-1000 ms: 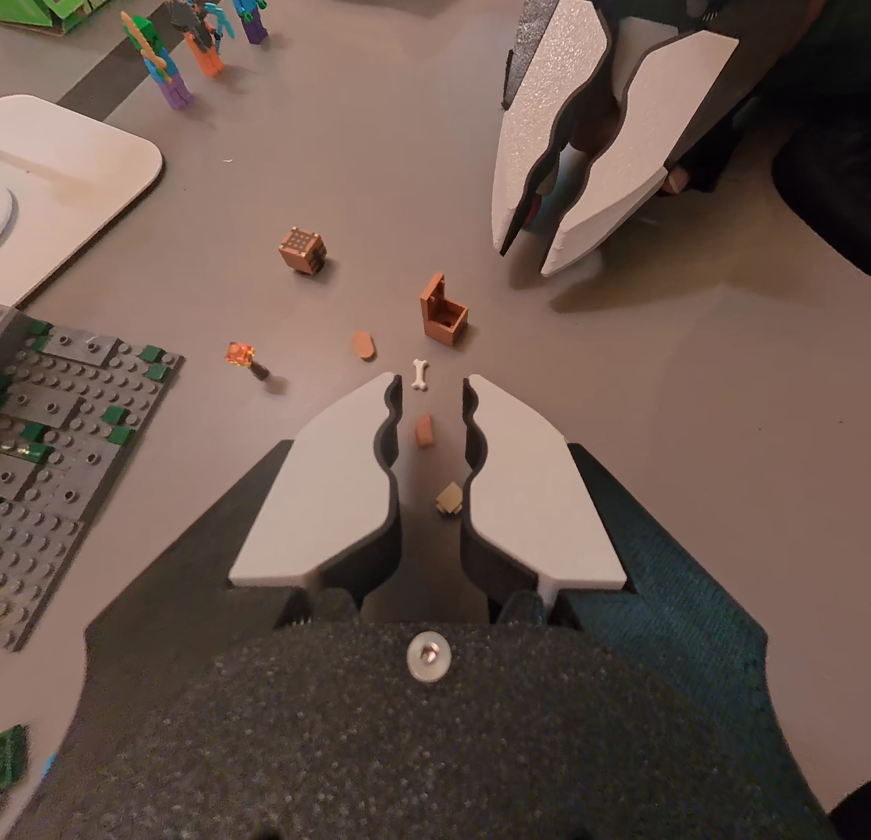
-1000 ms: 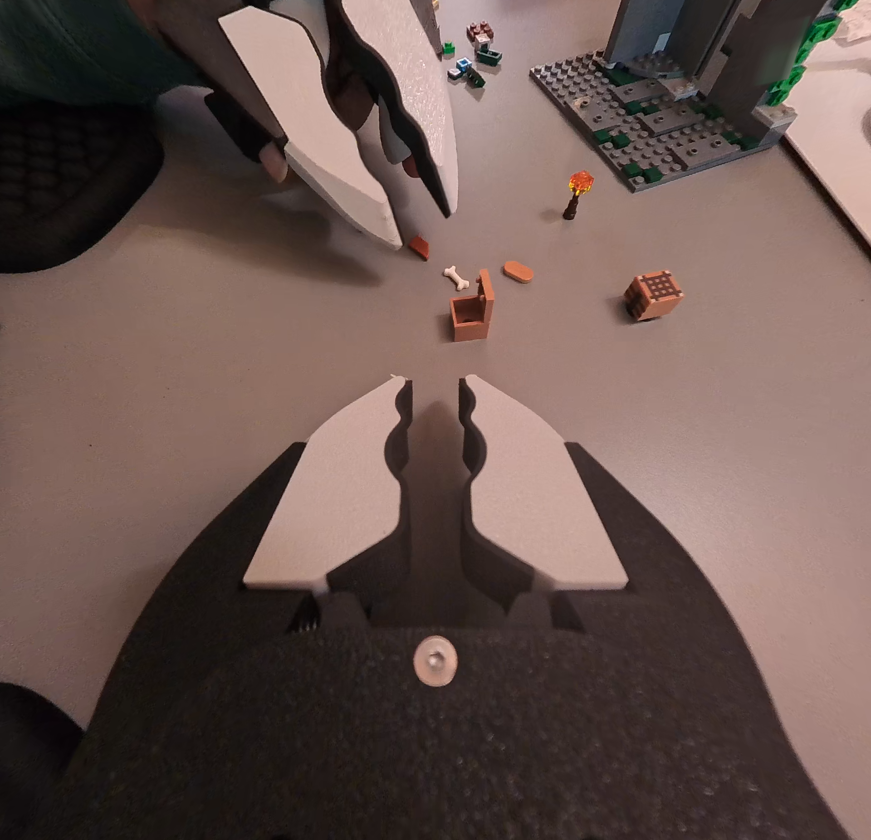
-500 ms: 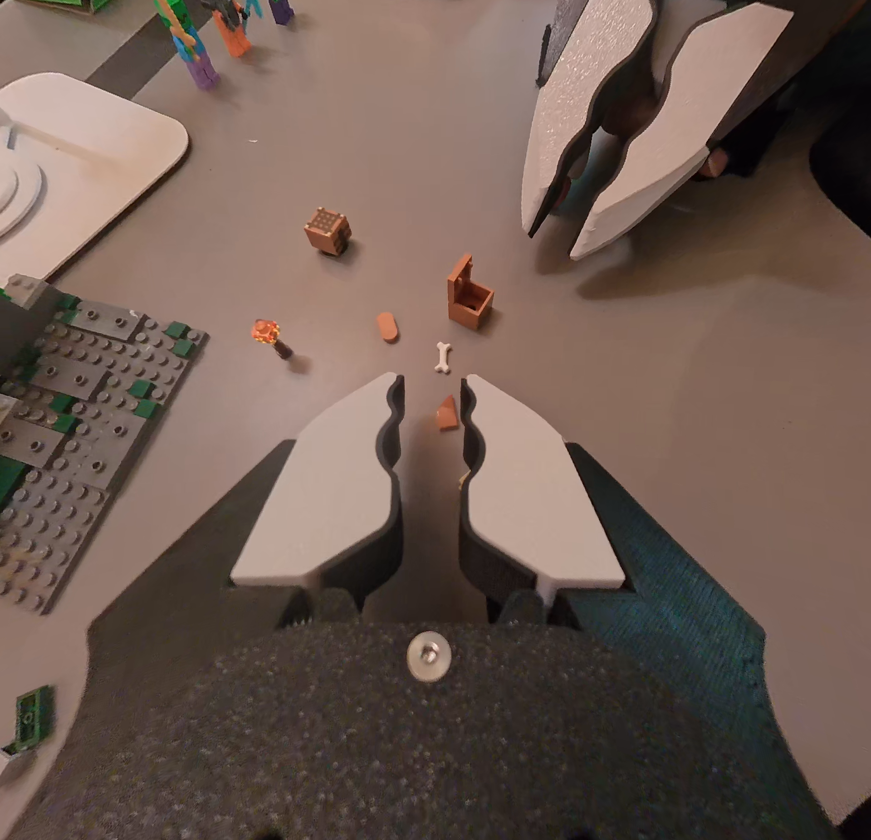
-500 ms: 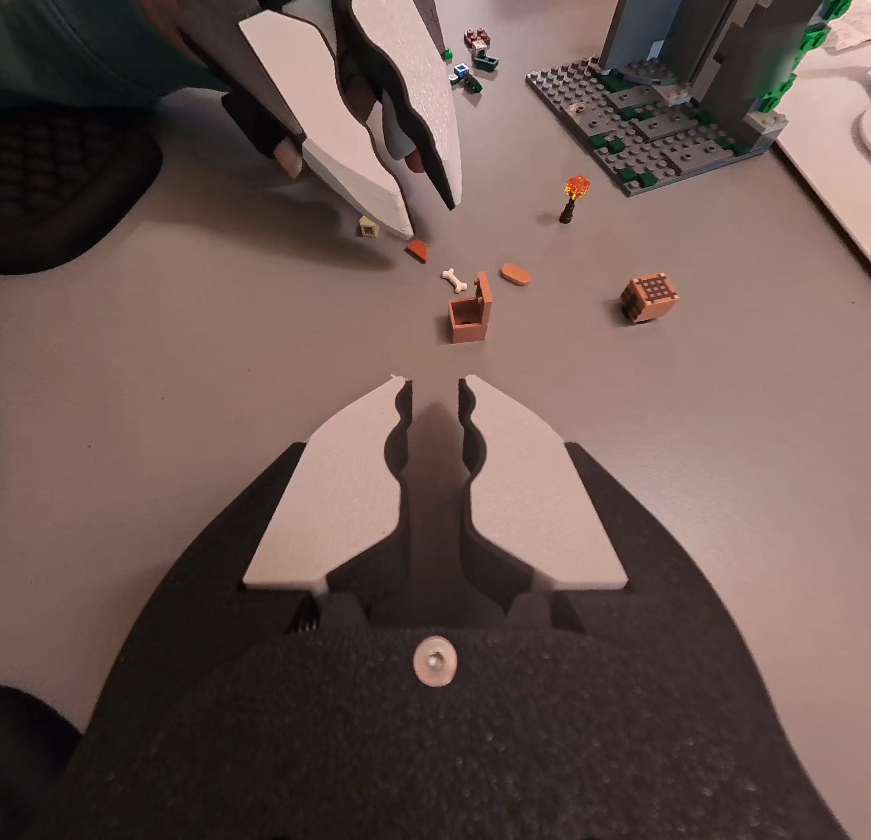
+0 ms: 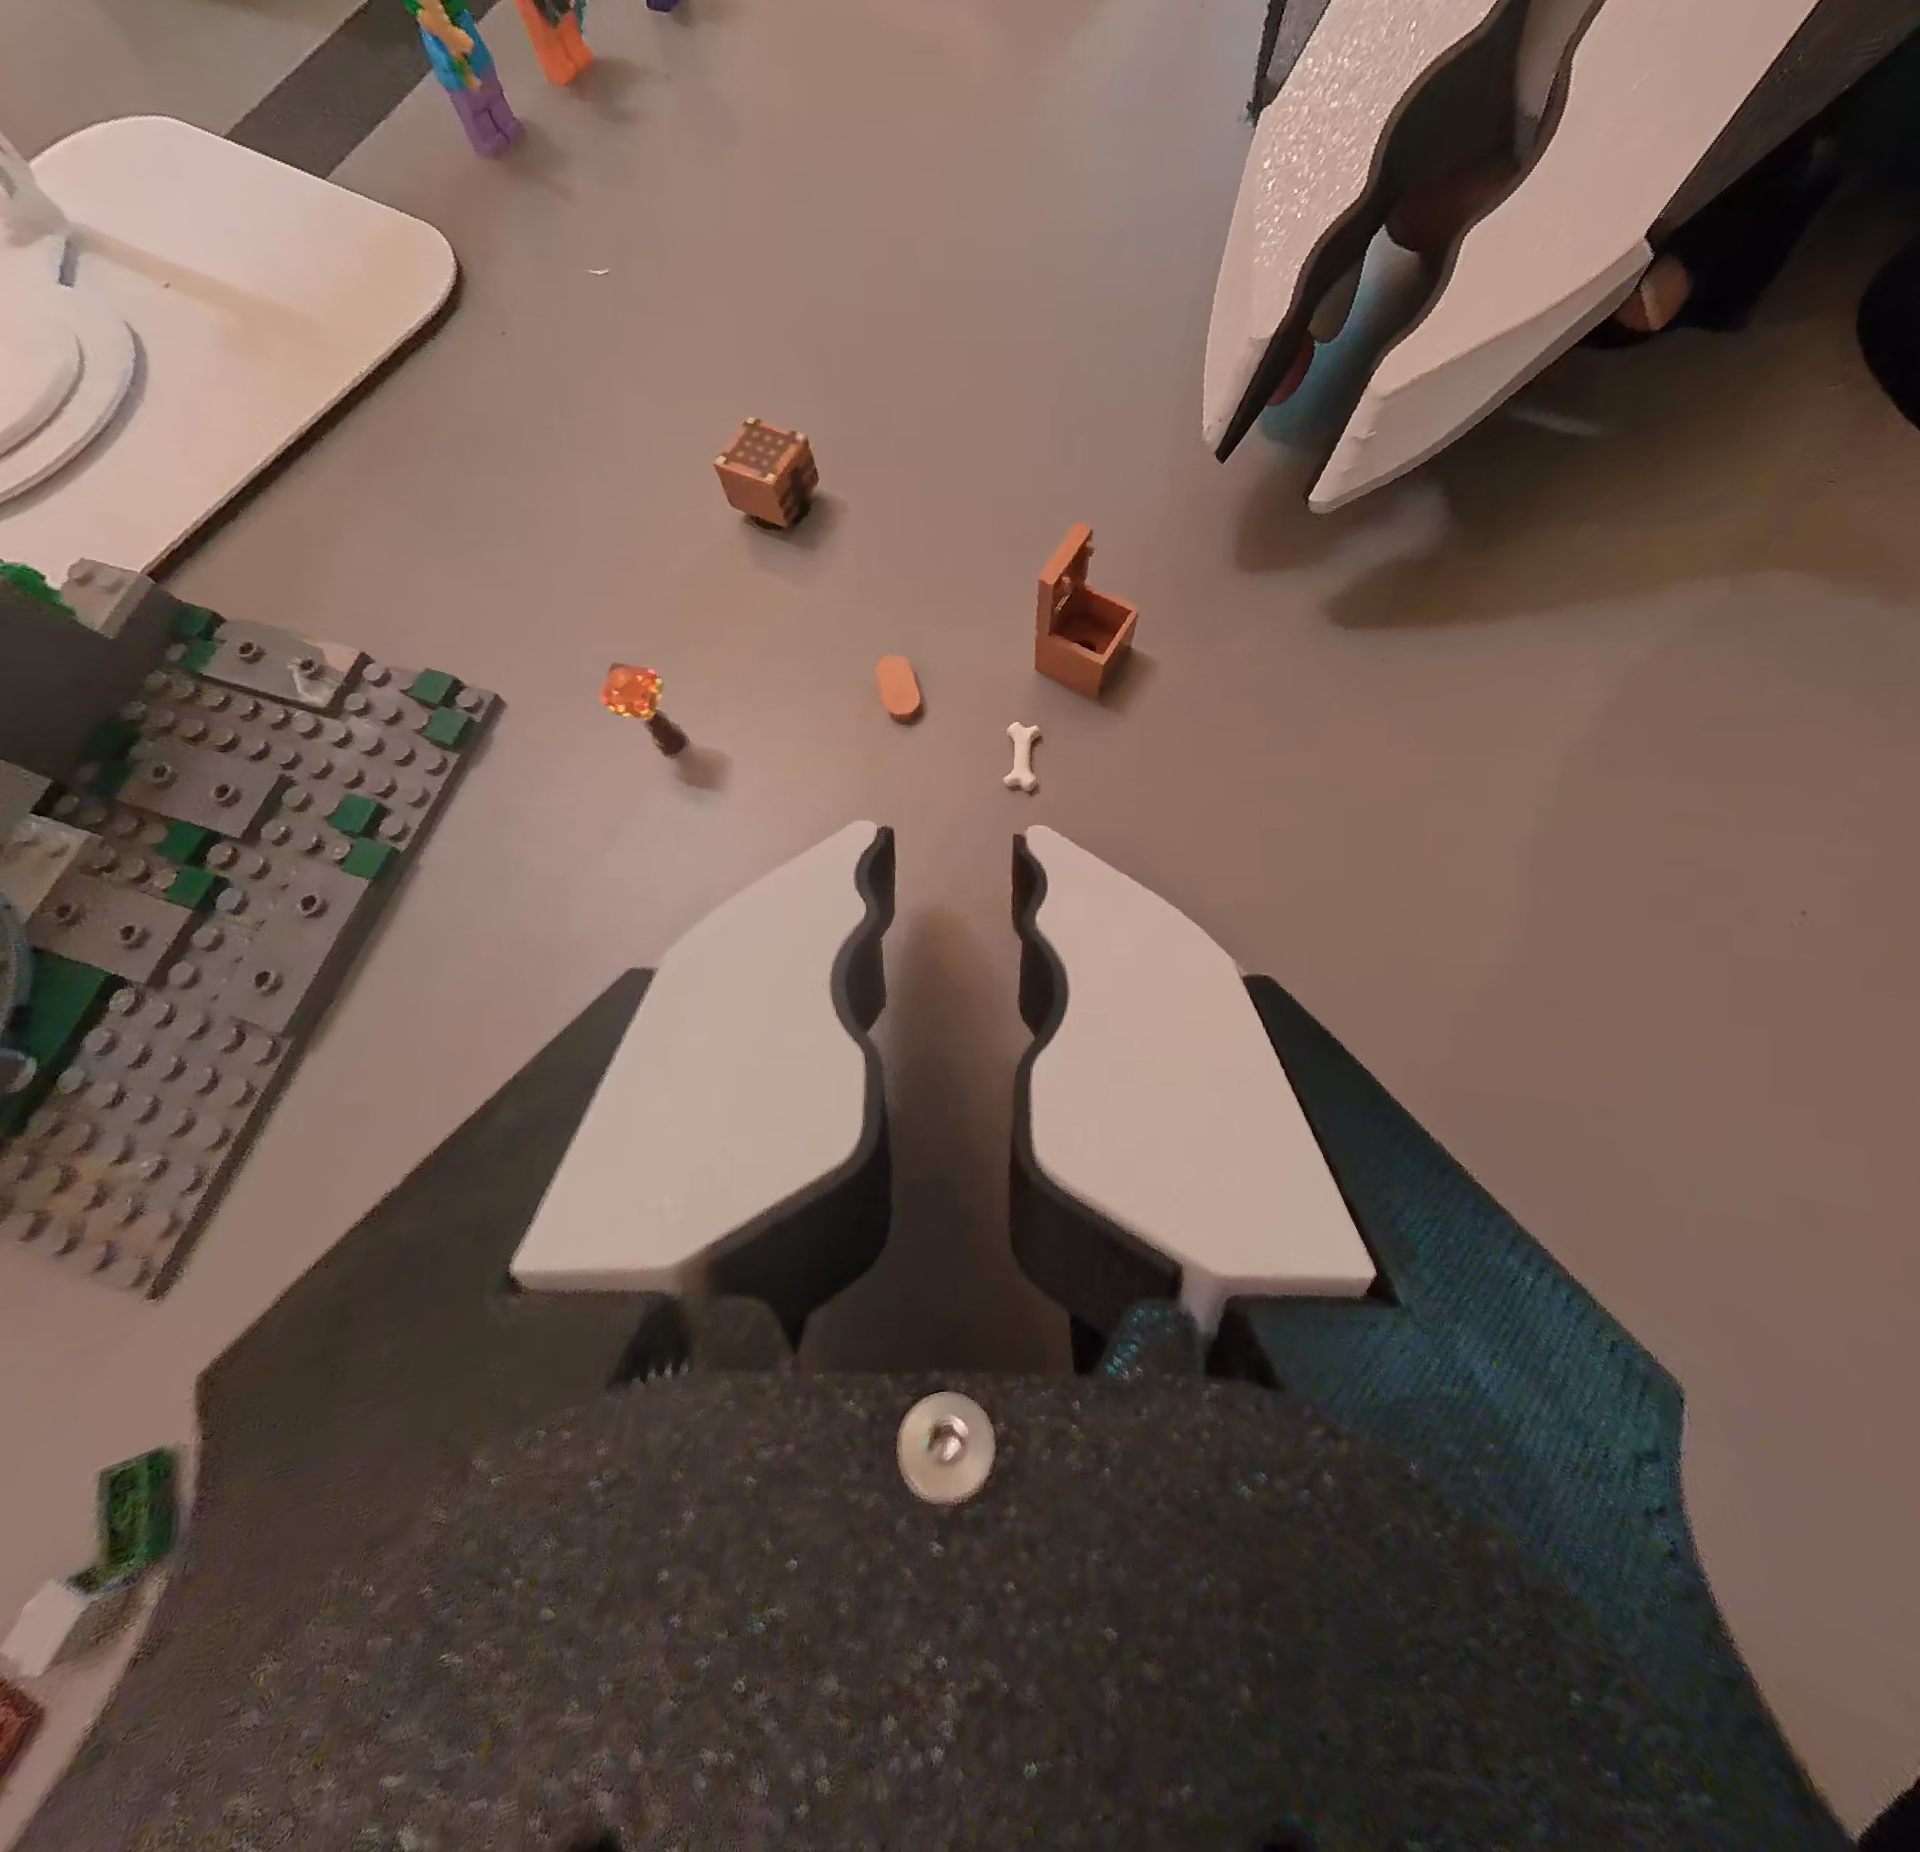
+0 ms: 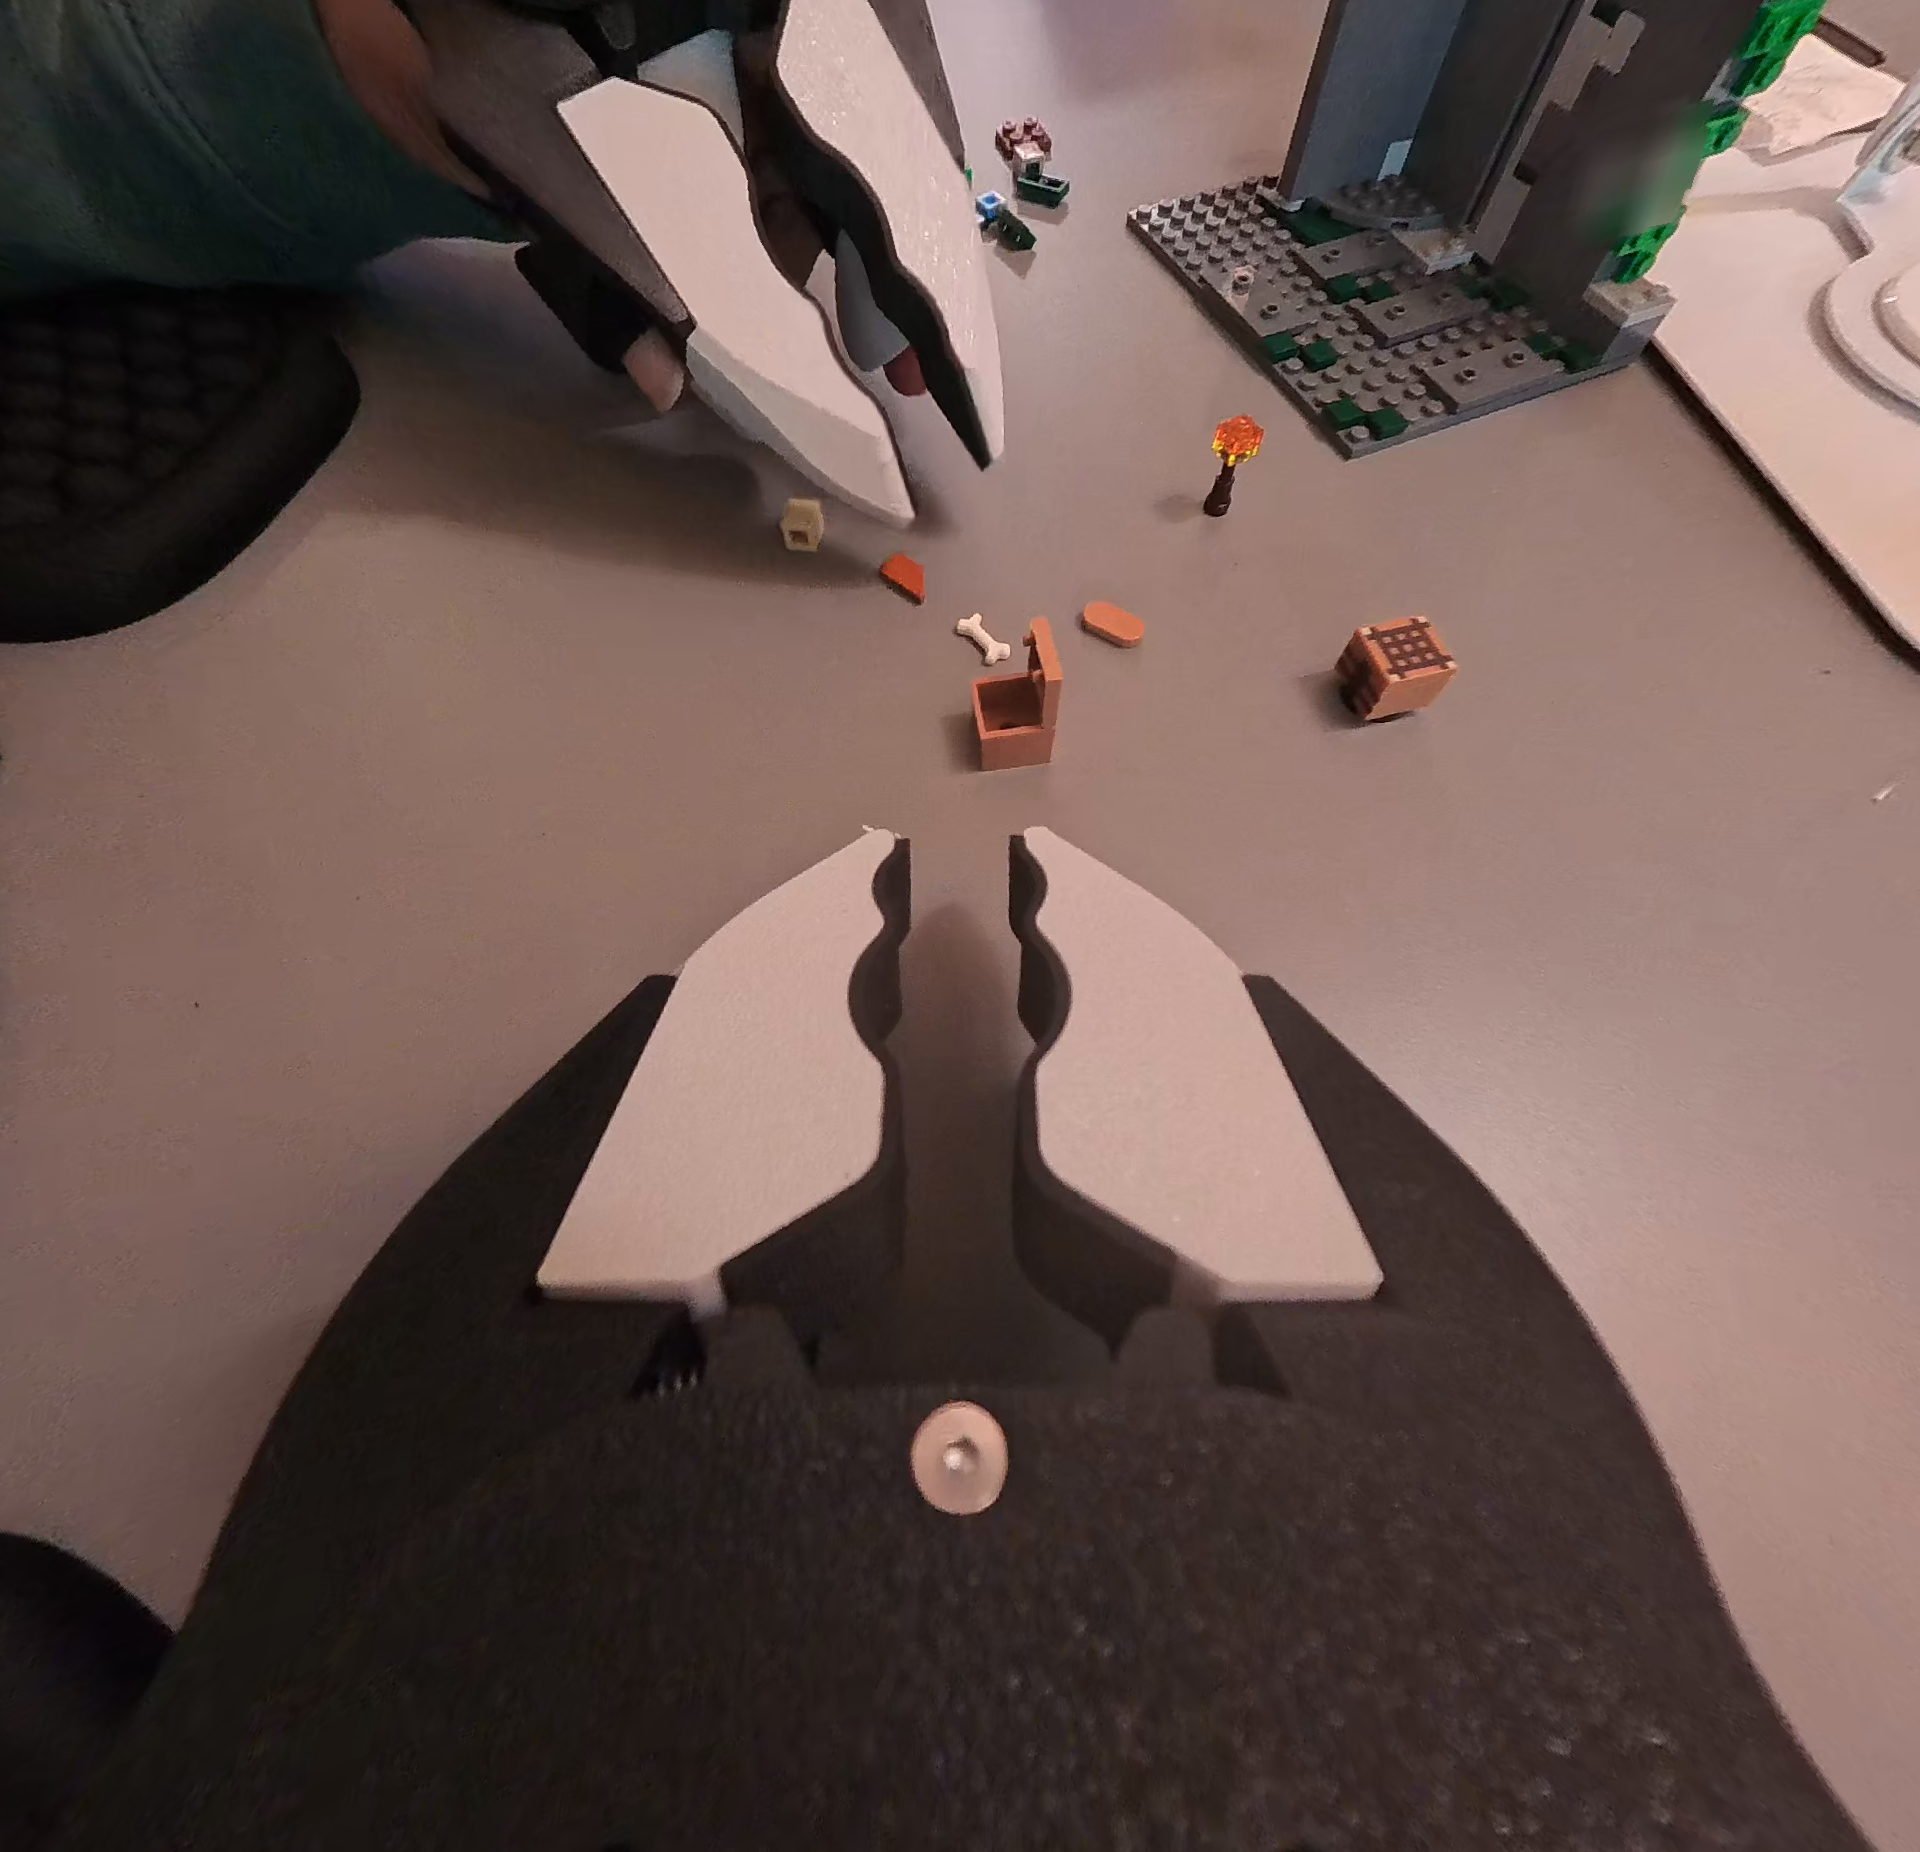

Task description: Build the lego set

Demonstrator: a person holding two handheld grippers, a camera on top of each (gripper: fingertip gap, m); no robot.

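A brown open chest (image 5: 1081,628) (image 6: 1013,706) stands on the grey table. Close by lie a white bone (image 5: 1022,755) (image 6: 982,639), an oval brown tile (image 5: 899,688) (image 6: 1114,624), a flame torch (image 5: 644,706) (image 6: 1231,462) and a brown grid-topped cube (image 5: 767,470) (image 6: 1397,668). A tan piece (image 6: 802,524) and an orange wedge (image 6: 904,576) lie just below my left gripper (image 5: 951,852) (image 6: 940,483), which is open and empty; its own view hides both. My right gripper (image 6: 956,846) (image 5: 1278,467) is open and empty, near the chest.
A grey studded baseplate (image 5: 260,867) (image 6: 1403,348) carries a tall grey tower with green bricks (image 6: 1507,88). A white board (image 5: 208,275) lies beyond it. Minifigures (image 5: 457,46) stand at the far left. Small loose bricks (image 6: 1023,171) lie behind the left gripper. The tips of one gripper are about 10 cm away from the tips of the other. About 4 cm separates my right fingertips from the brown open chest (image 6: 1013,706). The left camera catches it too, in the left wrist view (image 5: 1089,610).
My left gripper has drawn back from the chest and bone. The tan piece and orange wedge have slipped out of its view beneath the fingers. The right gripper has barely moved.
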